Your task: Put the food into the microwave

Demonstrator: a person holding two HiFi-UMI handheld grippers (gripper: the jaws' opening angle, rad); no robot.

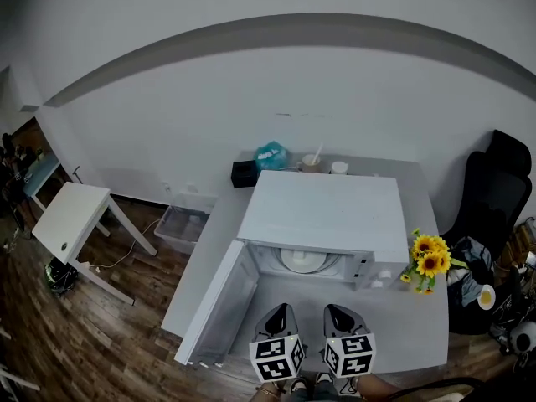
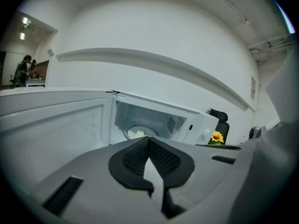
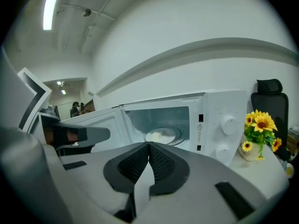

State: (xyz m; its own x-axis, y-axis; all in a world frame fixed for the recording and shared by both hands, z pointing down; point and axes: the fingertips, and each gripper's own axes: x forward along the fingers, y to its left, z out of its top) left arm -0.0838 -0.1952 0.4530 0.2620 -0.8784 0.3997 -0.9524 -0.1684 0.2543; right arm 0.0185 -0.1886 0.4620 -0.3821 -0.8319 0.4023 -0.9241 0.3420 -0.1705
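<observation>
1. Although the task names a placing move, the plate (image 1: pixel 303 260) with a pale lump of food (image 3: pixel 161 135) is found already lying inside the microwave (image 1: pixel 327 212), at the middle of its cavity. Nothing is carried by either tool.
2. On the left gripper (image 2: pixel 149 141) the jaws are pressed together, pad to pad, with nothing between them. It is held low over the table (image 1: pixel 419 342), just before the open cavity.
3. On the right gripper (image 3: pixel 149 146) the jaws are likewise closed tight on nothing. It is held just beside the left one and aimed at the cavity, with the knobs (image 3: pixel 229 123) off to its right.
4. The door (image 1: pixel 219 308) is swung wide out to the left, and its free edge is seen near the table's front.
5. Step judged: placing is taken as done, since the food is inside and both tools are clear of it. Only the closing of the door is judged to be left, if that is counted in the task at all.
6. Next move, as judged: the door is best reached from its outer side by the left gripper, which is nearer, and pushed round with the jaws shut. No grasp is called for. The right gripper is to be held out of the door's arc.
7. Sunflowers (image 1: pixel 430 258) are noted at the microwave's right, well apart from the door's path, so no hazard is judged there.
</observation>
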